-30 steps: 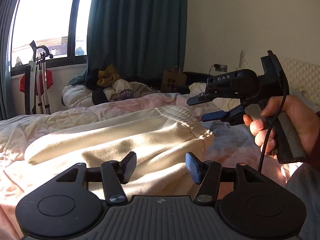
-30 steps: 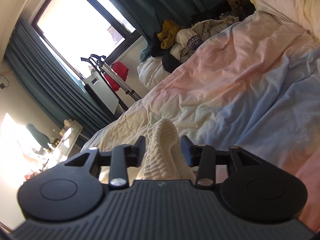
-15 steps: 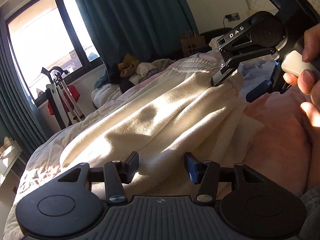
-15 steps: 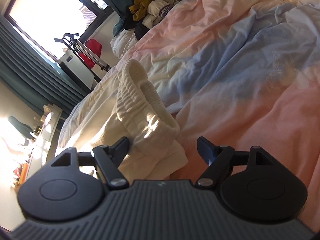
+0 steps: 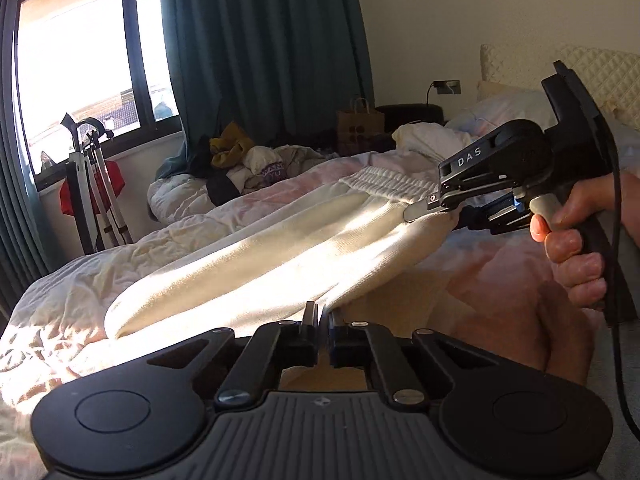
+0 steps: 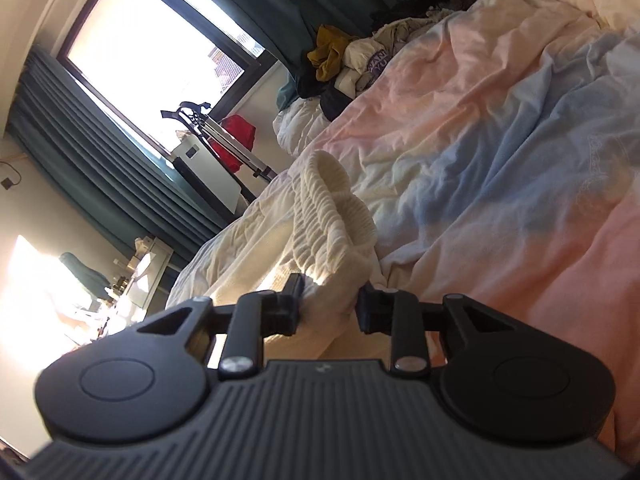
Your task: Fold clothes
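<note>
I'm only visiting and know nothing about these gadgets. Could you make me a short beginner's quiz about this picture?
1. True or false: the left gripper is shut on the cream trousers.
2. What does the right gripper pinch? A) pillow B) trousers' waistband end C) paper bag
3. Fill in: the trousers lie on a ___.

Key: 1 true; 2 B; 3 bed.

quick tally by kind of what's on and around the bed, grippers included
grippers: 2, left gripper and right gripper, both shut on the cream sweatpants
cream sweatpants: 1
pile of unfolded clothes: 1
brown paper bag: 1
duvet: 1
total: 6
</note>
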A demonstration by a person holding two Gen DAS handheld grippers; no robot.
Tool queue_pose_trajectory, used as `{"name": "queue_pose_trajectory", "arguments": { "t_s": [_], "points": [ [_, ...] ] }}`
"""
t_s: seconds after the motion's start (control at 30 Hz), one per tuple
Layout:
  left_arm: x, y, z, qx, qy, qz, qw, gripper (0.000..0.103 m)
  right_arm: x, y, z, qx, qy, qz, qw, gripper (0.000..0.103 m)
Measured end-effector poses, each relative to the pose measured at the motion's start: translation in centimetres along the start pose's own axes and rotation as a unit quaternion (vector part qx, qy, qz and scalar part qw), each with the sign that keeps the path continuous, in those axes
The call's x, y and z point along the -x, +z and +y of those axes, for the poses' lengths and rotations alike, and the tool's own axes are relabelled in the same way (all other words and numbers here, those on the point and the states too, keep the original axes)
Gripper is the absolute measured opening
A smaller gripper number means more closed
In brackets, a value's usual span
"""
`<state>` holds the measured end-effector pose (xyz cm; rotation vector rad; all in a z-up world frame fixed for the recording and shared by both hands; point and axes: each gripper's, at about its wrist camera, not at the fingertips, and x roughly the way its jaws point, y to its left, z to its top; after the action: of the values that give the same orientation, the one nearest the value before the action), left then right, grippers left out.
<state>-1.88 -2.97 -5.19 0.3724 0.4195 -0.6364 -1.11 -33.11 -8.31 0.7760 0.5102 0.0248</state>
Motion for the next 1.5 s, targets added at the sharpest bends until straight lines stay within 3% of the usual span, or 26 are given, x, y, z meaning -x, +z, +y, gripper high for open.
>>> {"name": "queue_pose_trajectory", "arguments": {
  "t_s": [0.1,0.23,0.27,0.3,0.37,0.4,0.47,0.5,0.53,0.6,0.67,0.73,0.8,0.97,1.27,1.43,1.47,1.5],
  "points": [
    [-0.7,-0.8,0.0,-0.006,-0.010,0.033,0.9994,0.007,-1.3,-1.0,-0.8,-0.005,-0.041,0.038,0.998,0.031],
    [-0.5,-1.1,0.5,0.010,-0.019,0.034,0.9992,0.014,-1.4,-0.9,-1.5,-0.031,-0.032,0.050,0.998,0.036],
    [0.1,-1.0,0.9,0.025,-0.024,0.023,0.9991,0.025,-1.3,-1.0,-1.5,-0.033,-0.032,0.053,0.998,0.038],
    [0.8,-0.8,1.4,0.041,-0.028,0.014,0.9987,0.045,-1.0,-1.0,-1.4,-0.030,-0.037,0.053,0.997,0.039],
    [1.6,-0.6,2.5,0.074,-0.020,0.009,0.9970,0.073,-0.5,-1.1,-1.2,-0.024,-0.048,0.050,0.997,0.051],
    [1.9,-0.5,3.1,0.091,-0.013,0.010,0.9957,0.078,-0.2,-1.2,-1.1,-0.022,-0.053,0.047,0.997,0.055],
    [2.6,-0.3,4.3,0.124,0.002,0.010,0.9923,0.083,0.0,-1.4,-1.0,-0.014,-0.069,0.042,0.997,0.080],
    [2.7,-0.2,5.2,0.144,0.008,0.014,0.9894,0.087,-0.2,-1.6,-0.9,-0.008,-0.078,0.043,0.996,0.085],
    [2.5,-0.2,6.3,0.170,0.015,0.022,0.9852,0.089,-0.6,-1.7,-0.9,-0.004,-0.076,0.052,0.996,0.089],
    [1.7,-0.1,9.0,0.224,0.034,0.046,0.9729,0.093,-1.5,-1.9,-1.0,0.001,-0.070,0.074,0.995,0.088],
    [0.5,-0.4,11.9,0.274,0.055,0.080,0.9569,0.094,-2.5,-2.2,-1.0,0.006,-0.068,0.094,0.993,0.088],
    [-0.8,-1.0,15.1,0.326,0.072,0.113,0.9357,0.094,-3.6,-2.2,-1.1,0.011,-0.067,0.108,0.992,0.088],
    [-1.6,-1.6,17.4,0.354,0.078,0.118,0.9244,0.094,-4.8,-2.1,-1.0,0.018,-0.060,0.119,0.991,0.088],
    [-4.7,-2.6,19.6,0.380,0.042,0.146,0.9122,0.095,-7.5,-1.9,-1.4,0.013,-0.031,0.152,0.988,0.100],
    [-7.2,-4.7,20.7,0.431,0.012,0.159,0.8883,0.095,-8.0,-2.0,-1.3,0.000,0.006,0.153,0.988,0.102],
    [-7.6,-5.0,20.6,0.425,-0.001,0.162,0.8906,0.095,-8.1,-2.1,-1.2,-0.002,0.023,0.149,0.989,0.101],
    [-7.6,-4.9,20.4,0.422,0.000,0.160,0.8921,0.093,-8.1,-2.1,-1.2,-0.003,0.027,0.148,0.989,0.100],
    [-7.5,-4.8,20.3,0.420,-0.001,0.156,0.8939,0.084,-8.4,-2.2,-1.3,-0.006,0.026,0.150,0.988,0.100]
  ]
}}
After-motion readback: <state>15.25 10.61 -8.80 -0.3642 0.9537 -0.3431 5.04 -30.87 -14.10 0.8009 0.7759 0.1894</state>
